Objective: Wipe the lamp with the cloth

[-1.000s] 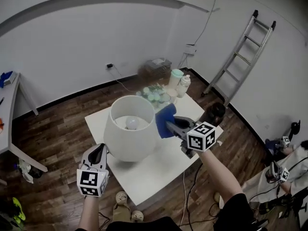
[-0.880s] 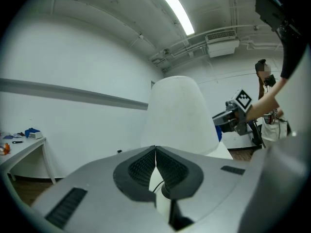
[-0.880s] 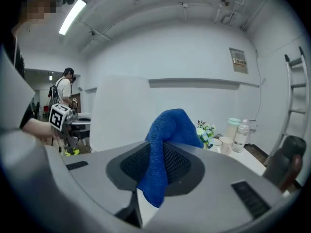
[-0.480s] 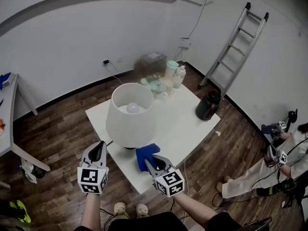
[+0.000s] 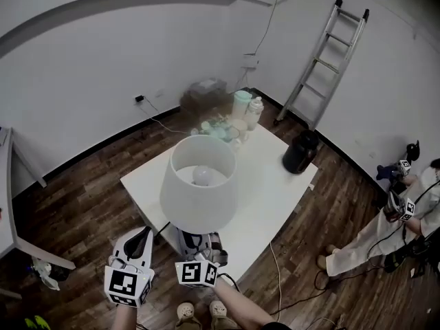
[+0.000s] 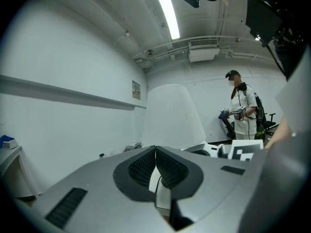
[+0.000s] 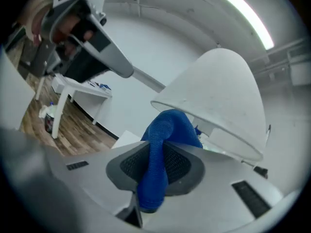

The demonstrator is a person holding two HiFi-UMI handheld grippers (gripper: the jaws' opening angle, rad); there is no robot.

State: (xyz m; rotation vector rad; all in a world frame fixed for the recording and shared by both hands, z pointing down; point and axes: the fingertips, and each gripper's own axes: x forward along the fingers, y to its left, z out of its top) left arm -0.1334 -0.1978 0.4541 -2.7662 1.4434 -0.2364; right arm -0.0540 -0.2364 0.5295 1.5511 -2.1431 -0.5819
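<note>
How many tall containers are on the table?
3: a pale jar and a pale bottle at the far corner, a dark jar near the right corner. Smaller items there are unclear.

The white lamp [image 5: 199, 194] stands upright on the tabletop [image 5: 275, 184], its bulb [image 5: 201, 176] showing inside the tapered shade. The blue cloth [image 7: 167, 130], bunched, is pinched in the right gripper [image 7: 155, 171] just below the shade's rim.

No readable txt anywhere. Left marker cube [image 5: 126, 285] & right marker cube [image 5: 196, 273]: b/w square patterns only, no letters or nos. Small notice [image 6: 135, 89] on wall, left gripper view: too small to read. Bottles [image 5: 247, 108] at far corner of table [image 5: 271, 181]: any print too blurred.
</note>
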